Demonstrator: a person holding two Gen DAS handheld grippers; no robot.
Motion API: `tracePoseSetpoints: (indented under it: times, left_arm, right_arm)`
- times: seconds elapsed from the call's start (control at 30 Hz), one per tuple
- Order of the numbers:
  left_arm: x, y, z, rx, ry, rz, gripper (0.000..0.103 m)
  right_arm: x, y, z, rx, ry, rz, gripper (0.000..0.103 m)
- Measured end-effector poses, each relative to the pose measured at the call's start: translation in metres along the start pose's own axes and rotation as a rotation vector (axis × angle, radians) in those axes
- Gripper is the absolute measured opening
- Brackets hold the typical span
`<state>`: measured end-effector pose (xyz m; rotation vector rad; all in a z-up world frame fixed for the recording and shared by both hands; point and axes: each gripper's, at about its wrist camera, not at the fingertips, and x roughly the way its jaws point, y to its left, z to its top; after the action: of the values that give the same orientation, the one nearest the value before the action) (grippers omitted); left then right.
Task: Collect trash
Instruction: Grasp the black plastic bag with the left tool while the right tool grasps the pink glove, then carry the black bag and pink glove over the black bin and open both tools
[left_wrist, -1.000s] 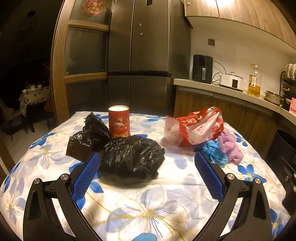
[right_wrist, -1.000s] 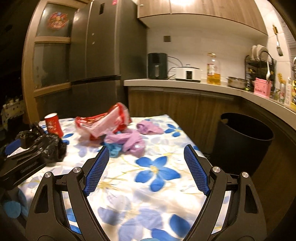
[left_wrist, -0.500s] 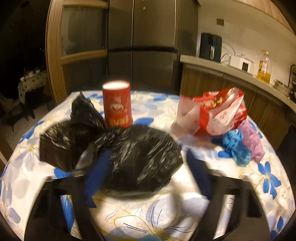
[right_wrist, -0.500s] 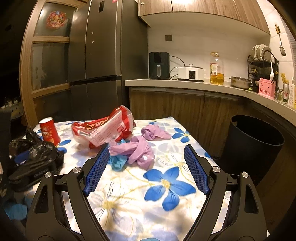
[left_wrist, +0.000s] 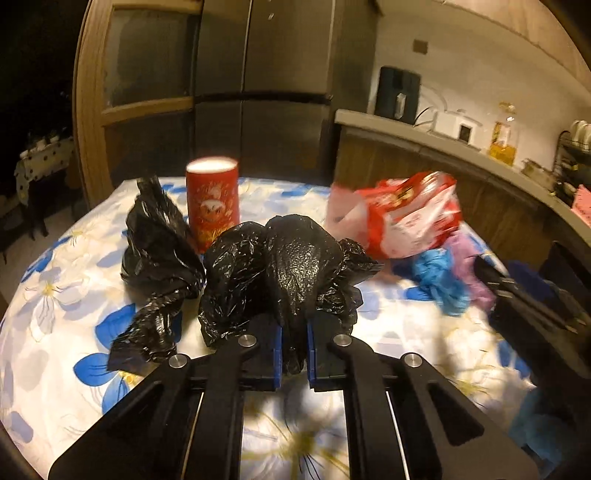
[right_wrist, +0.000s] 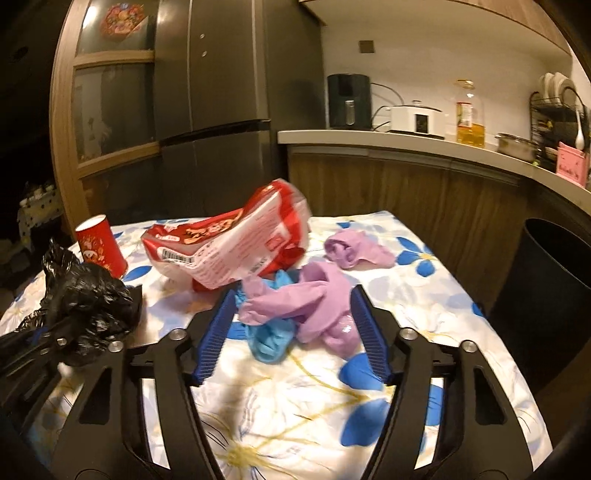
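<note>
left wrist: fingers (left_wrist: 294, 354) clamp black bag (left_wrist: 284, 266), seemingly lifted.

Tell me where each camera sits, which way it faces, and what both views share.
Left wrist: sits on the left gripper, looking along its fingers across the table toward the fridge; its jaws are shut on the black bag.
Right wrist: sits on the right gripper, facing the fridge and counter; its open fingers flank the purple glove and blue glove; the left gripper shows at left.
Shared: red cup, red wrapper, black bag, gloves.
</note>
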<state>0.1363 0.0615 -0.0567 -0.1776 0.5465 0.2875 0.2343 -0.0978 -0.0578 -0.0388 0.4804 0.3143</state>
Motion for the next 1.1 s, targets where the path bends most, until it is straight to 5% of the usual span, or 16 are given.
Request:
tracePoseSetpoints:
  times: [0.4,1.1]
  left_arm:
    - [-0.031,-0.005,-0.009,0.014,-0.049,-0.064,0.010]
    - [-0.057,-0.026,-0.003,0.041,-0.084,-0.106,0.009]
  right_arm:
    - [0.018,0.007,-0.001,-0.021,0.055,0.017,0.003]
    - [-0.096,-0.046,0.026,0.046,-0.119,0.060,0.001]
